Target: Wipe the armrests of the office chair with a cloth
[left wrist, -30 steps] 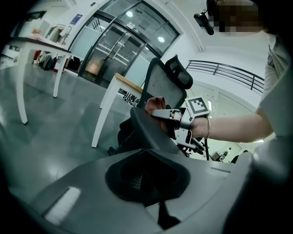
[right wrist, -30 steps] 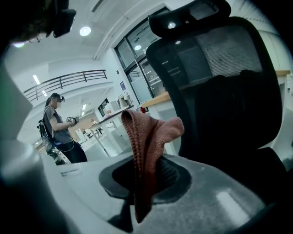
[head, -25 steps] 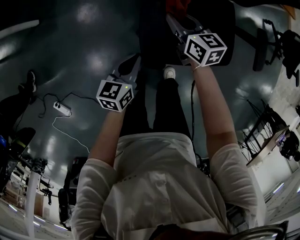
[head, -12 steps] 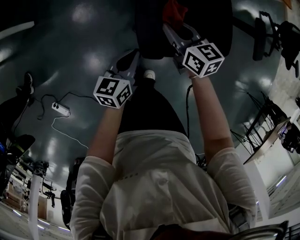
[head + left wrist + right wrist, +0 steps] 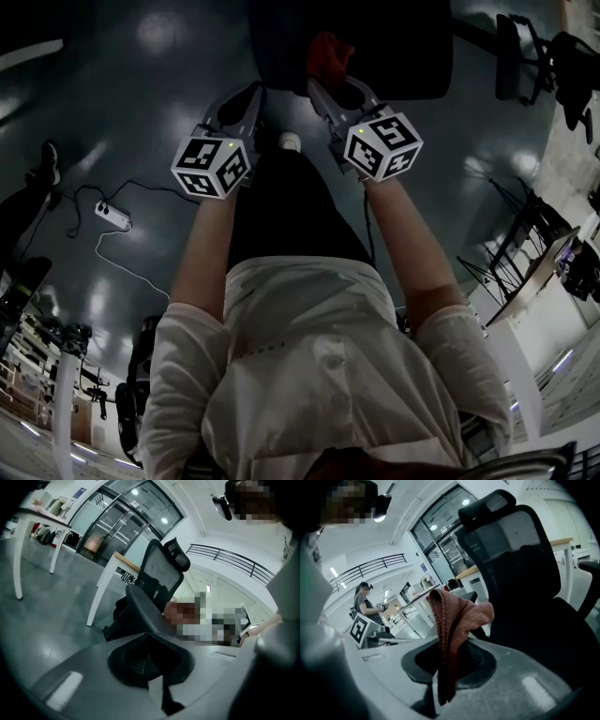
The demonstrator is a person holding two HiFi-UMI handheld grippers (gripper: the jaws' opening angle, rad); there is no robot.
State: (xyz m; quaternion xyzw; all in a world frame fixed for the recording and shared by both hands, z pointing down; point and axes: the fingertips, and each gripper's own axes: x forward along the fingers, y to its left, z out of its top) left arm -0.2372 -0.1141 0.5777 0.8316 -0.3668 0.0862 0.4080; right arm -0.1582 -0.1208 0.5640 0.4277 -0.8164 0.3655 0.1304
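Now both grippers are held out in front of the person, side by side, above the dark floor [image 5: 141, 122]. The right gripper [image 5: 336, 84] is clenched on the cloth [image 5: 328, 54], a reddish piece that is pinched between its 2 jaws. In the right gripper view the cloth [image 5: 457, 618] stands up from the seam of the jaws, folds over at the top and hangs down a little on the near side. Just behind it is the office chair [image 5: 525, 573], black, with a high mesh back and a headrest. In the head view the office chair [image 5: 394, 47] is the dark shape at the far edge, and the cloth lies in front of its seat.

The left gripper [image 5: 242, 105] is closed with nothing between its jaws; in the left gripper view the left gripper [image 5: 157, 688] shows its 2 jaws pressed together. Beyond them 1 black armrest [image 5: 140, 604] curves up near the gripper, but I cannot tell if it touches. Farther away stands a desk [image 5: 115, 569] with a wooden top.

On the floor at the left lies a white power strip [image 5: 111, 214] with a cable. Between the grippers 1 light shoe [image 5: 289, 142] of the person is visible. In the right gripper view another person [image 5: 363, 603] stands far at the left.
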